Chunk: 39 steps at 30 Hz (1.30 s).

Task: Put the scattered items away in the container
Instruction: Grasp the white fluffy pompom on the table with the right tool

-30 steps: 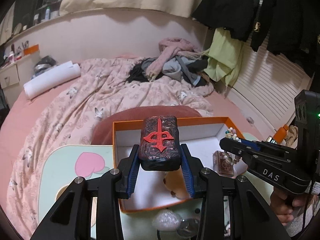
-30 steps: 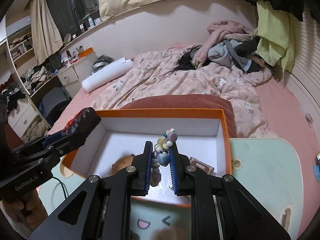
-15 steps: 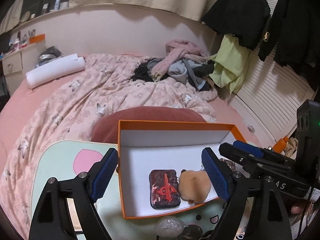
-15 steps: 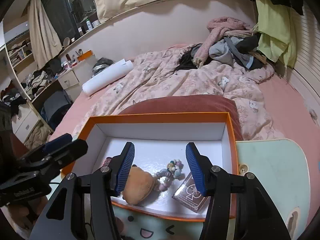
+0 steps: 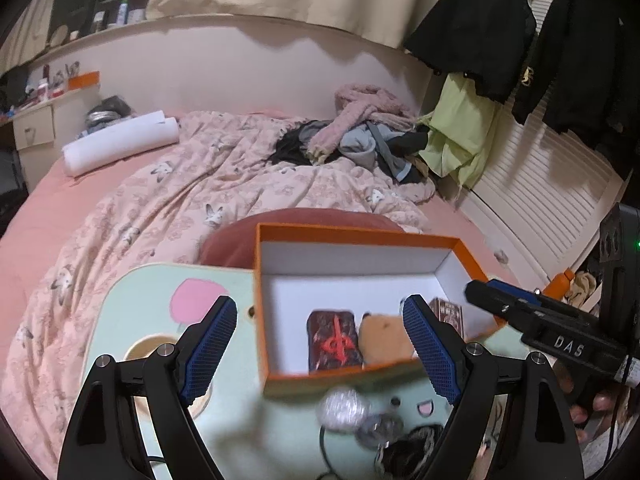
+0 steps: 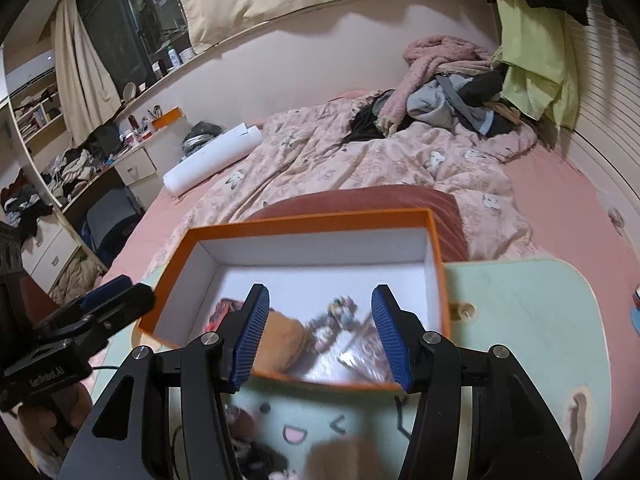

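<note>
A: Where do the grippers stand?

B: The left gripper (image 5: 320, 344) hangs over the near edge of the orange box (image 5: 356, 236) with its jaws spread wide and nothing between the pads; the right gripper (image 6: 318, 334) is over the same near edge, jaws parted and released, grasping nothing.

A: And what lies in the box?

B: Everything sits along its near side; the dark tile with the red mark (image 5: 335, 340) lies flat at the left; the tan plush toy (image 5: 384, 340) is just beside it on the right, touching or nearly so; the bead string (image 6: 334, 322) lies to the right of the plush; the small card pack (image 5: 450, 314) is at the far right of the row, against the right wall as the left camera shows it.

A: Is the pack flat?

B: It looks tilted in the right camera, but the frame is smeared there, so I cannot say for certain.

A: Anything outside the box?

B: On the pale green lap table (image 5: 132, 312), near the camera, a crumpled ball of clear wrap (image 5: 342, 408) lies just in front of the box's near wall; beside it on the right is something round and glassy, too blurred to name; a dark cable tangle (image 5: 408, 448) lies nearer still; the table rests on a bed with a pink patterned quilt (image 5: 192, 184); a pile of clothes (image 5: 360, 140) lies at the far end.
</note>
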Motion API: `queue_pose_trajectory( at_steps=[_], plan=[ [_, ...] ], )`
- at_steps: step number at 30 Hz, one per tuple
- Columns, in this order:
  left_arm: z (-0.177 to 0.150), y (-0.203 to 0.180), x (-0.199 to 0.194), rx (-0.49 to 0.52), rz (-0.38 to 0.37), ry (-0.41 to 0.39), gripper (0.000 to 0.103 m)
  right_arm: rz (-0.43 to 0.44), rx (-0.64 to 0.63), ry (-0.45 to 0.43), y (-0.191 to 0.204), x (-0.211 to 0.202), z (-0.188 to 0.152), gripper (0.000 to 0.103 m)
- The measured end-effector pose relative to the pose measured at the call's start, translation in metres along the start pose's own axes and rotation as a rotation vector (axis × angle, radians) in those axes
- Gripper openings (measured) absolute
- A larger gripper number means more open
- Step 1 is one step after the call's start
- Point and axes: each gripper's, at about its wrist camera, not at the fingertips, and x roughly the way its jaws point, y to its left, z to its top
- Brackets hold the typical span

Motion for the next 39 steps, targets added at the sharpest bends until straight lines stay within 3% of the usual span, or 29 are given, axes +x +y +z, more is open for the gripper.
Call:
queue_pose_trajectory(
  at_steps=[5, 9, 19, 21, 22, 24, 26, 33, 36, 39],
  plan=[
    [-0.028, 0.000, -0.024, 0.009, 0.014, 0.014, 0.085, -0.057, -0.001, 0.007, -0.011, -0.021, -0.024, 0.054],
    [-0.058, 0.001, -0.036, 0.003, 0.019, 0.051, 0.086, -0.169, -0.038, 0.020, -0.018, -0.035, -0.054, 0.054],
    [-0.103, 0.003, -0.012, -0.007, 0.083, 0.198, 0.087, -0.230, 0.055, 0.138, -0.046, -0.028, -0.100, 0.055],
    [-0.105, -0.001, -0.010, 0.011, 0.101, 0.212, 0.096, -0.260, 0.057, 0.122, -0.048, -0.030, -0.103, 0.057],
    [-0.106, -0.003, -0.007, 0.016, 0.109, 0.226, 0.103, -0.274, 0.048, 0.114, -0.047, -0.030, -0.104, 0.058],
    [-0.110, -0.011, -0.002, 0.061, 0.158, 0.246, 0.103, -0.314, 0.022, 0.108, -0.045, -0.028, -0.104, 0.065],
    [-0.115, -0.025, 0.005, 0.140, 0.206, 0.268, 0.103, -0.363, 0.018, 0.097, -0.043, -0.026, -0.108, 0.081],
    [-0.121, -0.030, 0.003, 0.160, 0.186, 0.248, 0.103, -0.373, 0.043, 0.104, -0.045, -0.027, -0.108, 0.086],
    [-0.122, -0.029, 0.002, 0.160, 0.186, 0.246, 0.103, -0.397, 0.067, 0.125, -0.047, -0.025, -0.109, 0.102],
    [-0.123, -0.030, 0.002, 0.159, 0.186, 0.246, 0.103, -0.417, 0.094, 0.134, -0.051, -0.025, -0.109, 0.103]
  ],
)
